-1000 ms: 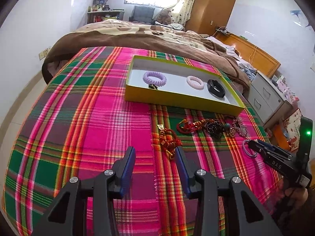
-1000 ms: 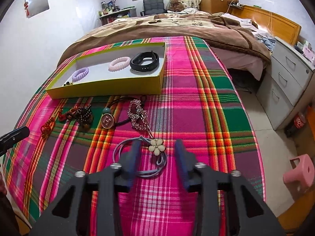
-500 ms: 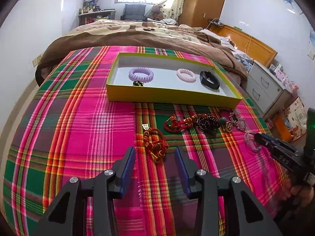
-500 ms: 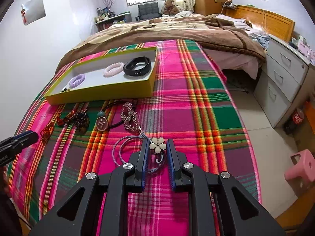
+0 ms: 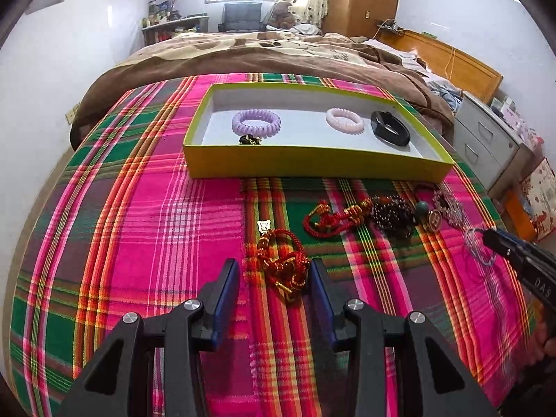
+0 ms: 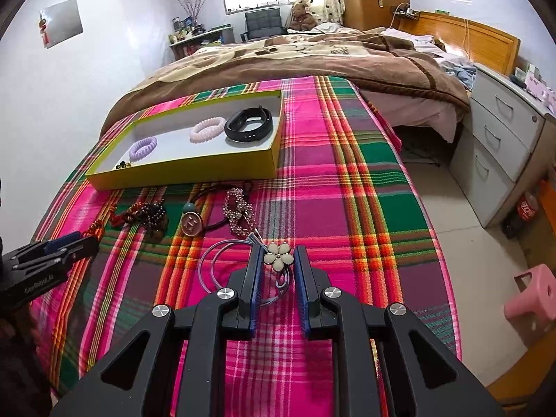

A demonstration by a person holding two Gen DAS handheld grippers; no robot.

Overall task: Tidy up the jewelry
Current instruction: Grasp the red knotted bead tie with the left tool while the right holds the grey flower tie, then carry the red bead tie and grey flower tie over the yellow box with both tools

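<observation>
The flower pendant (image 6: pixel 277 256) pinched by the right gripper (image 6: pixel 277 260) is shown only in the right view; the red cord bracelet (image 5: pixel 283 266) between the left gripper's (image 5: pixel 274 274) spread fingers only in the left

Bedspread (image 5: pixel 139 229): woven plaid cloth, matt. Box (image 5: pixel 312 166): yellow card, smooth, matt. Flower pendant (image 6: pixel 277 255): glossy cream petals. Braided cord bracelet (image 5: pixel 283 264): red-and-gold cord. Right hand-held gripper (image 6: pixel 277 260): matt black plastic, shiny metal screws.
</observation>
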